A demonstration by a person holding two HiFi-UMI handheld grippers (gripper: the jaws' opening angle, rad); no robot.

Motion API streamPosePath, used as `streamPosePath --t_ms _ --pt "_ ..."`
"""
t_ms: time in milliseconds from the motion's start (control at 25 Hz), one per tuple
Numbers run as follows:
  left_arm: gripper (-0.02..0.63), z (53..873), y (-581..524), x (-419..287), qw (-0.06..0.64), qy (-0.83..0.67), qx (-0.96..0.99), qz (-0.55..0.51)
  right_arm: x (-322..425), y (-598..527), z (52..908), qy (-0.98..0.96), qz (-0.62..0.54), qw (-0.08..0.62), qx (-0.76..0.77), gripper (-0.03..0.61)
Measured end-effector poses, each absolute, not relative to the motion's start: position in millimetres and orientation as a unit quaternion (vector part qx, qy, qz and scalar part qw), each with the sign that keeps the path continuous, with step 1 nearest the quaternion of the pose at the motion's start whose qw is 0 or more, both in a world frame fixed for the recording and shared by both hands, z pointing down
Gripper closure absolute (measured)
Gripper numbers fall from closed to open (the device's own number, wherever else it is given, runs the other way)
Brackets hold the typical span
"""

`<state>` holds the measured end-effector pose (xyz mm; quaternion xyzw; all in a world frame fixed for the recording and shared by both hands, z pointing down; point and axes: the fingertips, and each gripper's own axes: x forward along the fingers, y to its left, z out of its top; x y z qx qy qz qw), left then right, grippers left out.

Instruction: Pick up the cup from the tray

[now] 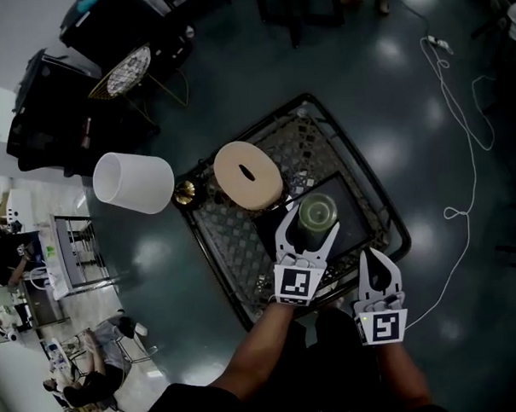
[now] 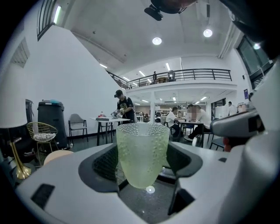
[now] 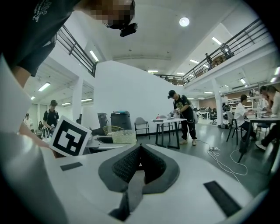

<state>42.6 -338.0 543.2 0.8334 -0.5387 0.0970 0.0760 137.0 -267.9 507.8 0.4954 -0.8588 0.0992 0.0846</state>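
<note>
A pale green dimpled glass cup stands upright over the dark tray on a wire-mesh table. My left gripper reaches in from below with a jaw on each side of the cup. In the left gripper view the cup fills the gap and both dark pads press its sides. I cannot tell whether its base rests on the tray. My right gripper hovers to the right at the table's near edge, shut and empty. In its own view the right gripper points past the cup.
A round beige lid with a slot sits on the mesh table behind the cup. A white lampshade and brass lamp base stand at the left. A white cable runs over the floor to the right.
</note>
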Motion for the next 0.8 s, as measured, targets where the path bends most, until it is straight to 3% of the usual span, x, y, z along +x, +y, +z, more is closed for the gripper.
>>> streamPosePath --t_ms 400,800 --pt "0.268 451 -276 13 0.046 -0.549 0.834 0.034 98 -282 444 -0.891 0.064 0.006 0.449 0.571" --pt "0.268 391 -233 -42 -0.015 -0.597 0.801 0.036 44 -259 398 -0.924 -0.010 0.006 0.381 0.571"
